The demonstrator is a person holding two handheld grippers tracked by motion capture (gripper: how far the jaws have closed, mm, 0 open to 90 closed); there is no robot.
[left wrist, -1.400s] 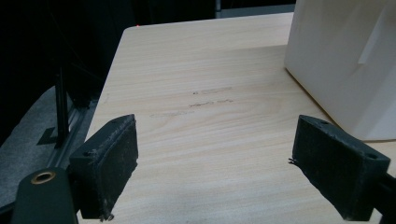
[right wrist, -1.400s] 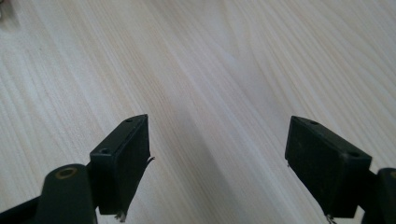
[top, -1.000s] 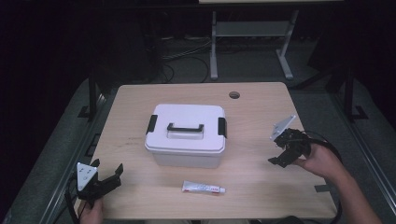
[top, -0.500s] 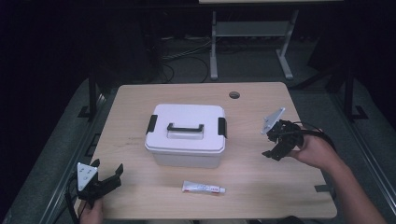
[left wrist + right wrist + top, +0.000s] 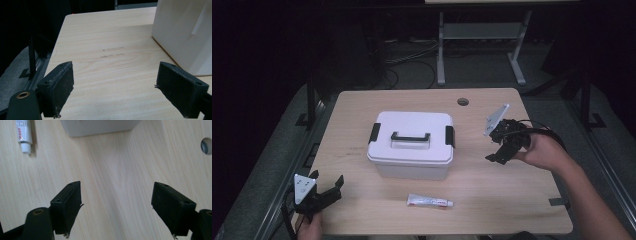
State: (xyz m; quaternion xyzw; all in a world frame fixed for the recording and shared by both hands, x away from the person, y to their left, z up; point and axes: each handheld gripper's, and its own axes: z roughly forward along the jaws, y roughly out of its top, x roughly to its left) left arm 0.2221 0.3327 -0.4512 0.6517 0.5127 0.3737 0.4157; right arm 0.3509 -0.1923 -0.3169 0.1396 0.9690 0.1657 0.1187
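A white lidded box [image 5: 411,145] with a black handle and black side latches stands mid-table. A small white tube [image 5: 429,201] lies in front of it. My left gripper [image 5: 328,178] rests open near the table's front left corner. In the left gripper view the left gripper [image 5: 117,82] holds nothing, and the box [image 5: 182,35] rises at the right. My right gripper [image 5: 495,145] hovers open just right of the box, pointing at it. In the right gripper view the right gripper [image 5: 116,205] is empty over bare wood, with the box [image 5: 97,126] and tube [image 5: 23,133] ahead.
The wooden table [image 5: 362,115] has a round cable hole [image 5: 463,101] at the back right, also seen in the right gripper view as the hole [image 5: 207,145]. Dark floor, cables and a metal stand [image 5: 442,45] lie beyond the far edge.
My right gripper has moved left, closer to the box's right side, still open. The left gripper, box and tube have stayed put.
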